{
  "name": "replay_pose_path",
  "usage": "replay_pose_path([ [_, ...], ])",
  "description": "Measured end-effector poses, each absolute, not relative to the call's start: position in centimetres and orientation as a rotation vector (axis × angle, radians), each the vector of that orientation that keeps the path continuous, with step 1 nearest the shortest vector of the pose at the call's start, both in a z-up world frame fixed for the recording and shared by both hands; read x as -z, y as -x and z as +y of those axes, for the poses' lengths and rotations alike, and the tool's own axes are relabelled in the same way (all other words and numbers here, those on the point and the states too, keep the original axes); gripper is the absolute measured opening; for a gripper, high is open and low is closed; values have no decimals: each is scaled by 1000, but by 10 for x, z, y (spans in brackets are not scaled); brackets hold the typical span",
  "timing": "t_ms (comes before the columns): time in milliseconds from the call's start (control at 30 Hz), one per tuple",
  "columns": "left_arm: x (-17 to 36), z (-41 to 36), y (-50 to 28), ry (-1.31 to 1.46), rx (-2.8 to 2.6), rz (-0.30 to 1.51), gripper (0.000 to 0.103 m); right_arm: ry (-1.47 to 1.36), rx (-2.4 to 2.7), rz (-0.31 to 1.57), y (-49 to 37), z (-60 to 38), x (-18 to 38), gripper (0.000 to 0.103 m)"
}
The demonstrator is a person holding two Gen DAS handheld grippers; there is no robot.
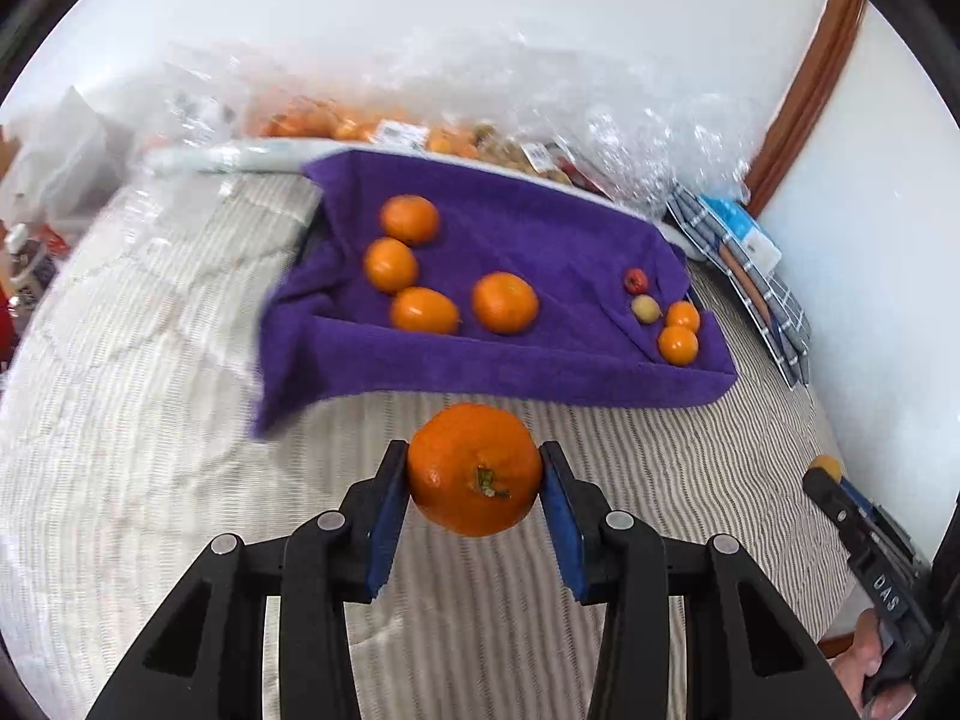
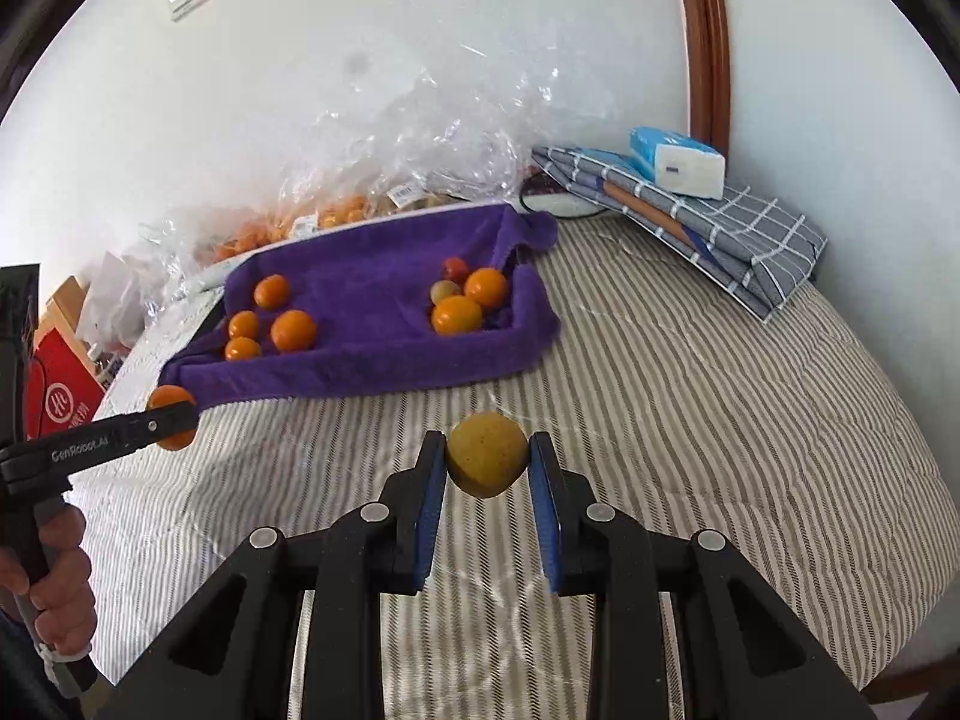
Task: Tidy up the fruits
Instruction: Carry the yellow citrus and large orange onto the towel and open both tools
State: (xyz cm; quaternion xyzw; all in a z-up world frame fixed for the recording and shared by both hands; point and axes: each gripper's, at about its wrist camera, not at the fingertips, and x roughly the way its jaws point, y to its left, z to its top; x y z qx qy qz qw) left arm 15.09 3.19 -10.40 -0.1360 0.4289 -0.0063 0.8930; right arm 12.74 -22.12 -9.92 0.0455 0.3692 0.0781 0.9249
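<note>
Fruits for sorting: a round orange mandarin with a green stem stub (image 1: 474,469), lower centre of the left wrist view, is pinched between the blue pads of the left gripper (image 1: 474,480), whose jaws stand about a fruit-width apart and closed on it, clear of the striped bedcover (image 1: 150,420). In the right wrist view a smaller dull-yellow round fruit (image 2: 486,462) is clamped likewise by the right gripper (image 2: 486,468), lower centre. Above both, at mid-frame, lies a purple towel-lined tray (image 1: 540,372); its left part holds four mandarins (image 1: 504,302), its right corner a mixed group of small fruits (image 1: 678,345), orange, yellow and red. Crumpled clear plastic bags of fruit (image 2: 360,204) lie behind the tray, against the wall.

Risks, as judged: each fruit is held only at two opposed points on a curved skin, so a tilt or loosened squeeze could let it slip and roll across the soft cover; a firmer squeeze could bruise it. A release over the wrong group would mix the sorts, and a drop onto seated fruit could scatter them.
</note>
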Motion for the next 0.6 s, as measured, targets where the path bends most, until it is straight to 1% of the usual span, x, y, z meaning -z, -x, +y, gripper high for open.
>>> replay_pose_path([
  [267,74,63,-140,304,-10,831,41,-54,-171,730,-132,-198,76,28],
  [600,57,74,-178,309,-16,805,41,-54,-183,708,-169,-187,56,28],
])
